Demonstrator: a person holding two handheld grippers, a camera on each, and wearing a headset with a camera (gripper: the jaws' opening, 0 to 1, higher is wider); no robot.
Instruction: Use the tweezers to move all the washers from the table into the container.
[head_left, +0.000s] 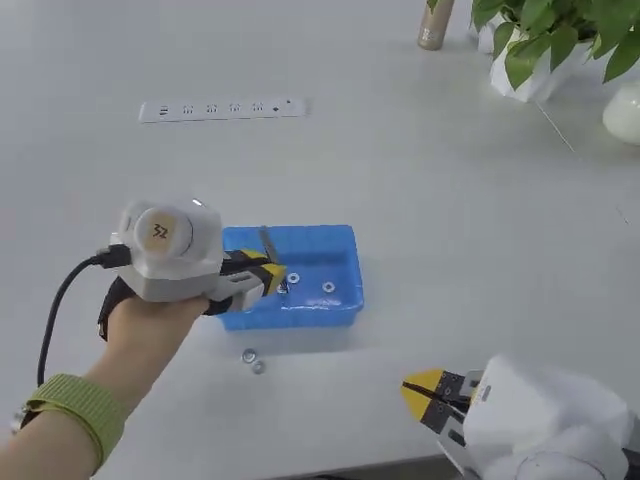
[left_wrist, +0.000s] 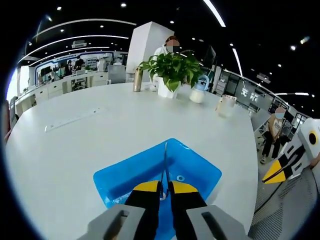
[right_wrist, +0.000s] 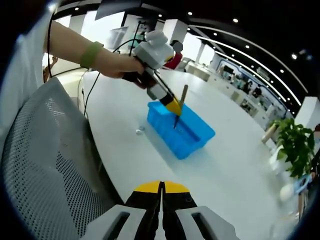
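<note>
Evidently a drop-off is under way. Nearest, the right gripper (head_left: 412, 388) idles, jaws pressed together, empty. Two washers (head_left: 253, 360) lie on the table (head_left: 450, 250) just before the blue container (head_left: 290, 315); the next pick calls for a fine pinch. Beyond, the left gripper (head_left: 270, 273) clamps the tweezers (left_wrist: 165, 160), tips inside the container.

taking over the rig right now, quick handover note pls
Left gripper: shut on the tweezers, whose tips point down into the blue container.
Right gripper: shut, empty, held apart from the work.
Done: at least two washers lie in the container.
Left: two loose washers on the table, just in front of the container.
</note>
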